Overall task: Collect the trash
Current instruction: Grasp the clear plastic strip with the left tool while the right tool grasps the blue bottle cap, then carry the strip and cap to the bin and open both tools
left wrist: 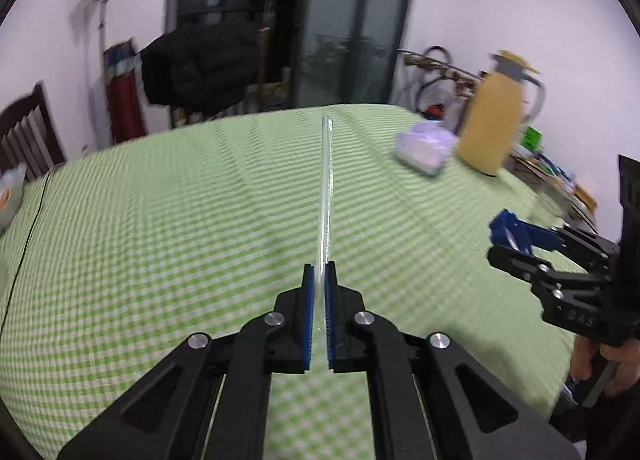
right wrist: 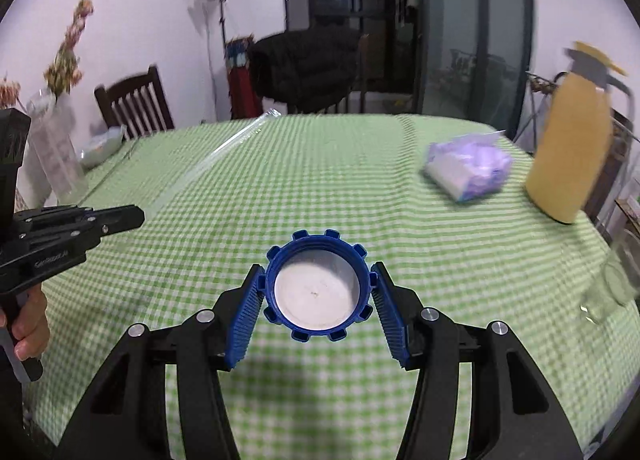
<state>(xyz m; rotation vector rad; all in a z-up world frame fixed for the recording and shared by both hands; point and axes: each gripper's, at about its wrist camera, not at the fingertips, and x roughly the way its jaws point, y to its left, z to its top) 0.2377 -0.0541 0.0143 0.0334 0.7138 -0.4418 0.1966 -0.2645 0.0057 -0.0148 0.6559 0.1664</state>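
Note:
A long clear plastic tube (left wrist: 326, 196) sticks forward from my left gripper (left wrist: 319, 280), which is shut on its near end above the green checked tablecloth (left wrist: 180, 220). In the right wrist view that tube (right wrist: 224, 148) slants up to the left, with the left gripper (right wrist: 136, 218) at the left edge. My right gripper (right wrist: 318, 284) is shut on a blue ribbed bottle cap (right wrist: 318, 286), white inside, held by its sides above the cloth. In the left wrist view the right gripper (left wrist: 498, 238) with the cap (left wrist: 510, 230) is at the right.
A purple and white tissue pack (right wrist: 468, 170) lies at the far right of the table, beside a yellow thermos jug (right wrist: 568, 148). A clear glass (right wrist: 610, 288) stands near the right edge. A vase of dried flowers (right wrist: 56, 152), a bowl (right wrist: 102, 146) and a chair (right wrist: 134, 104) are far left.

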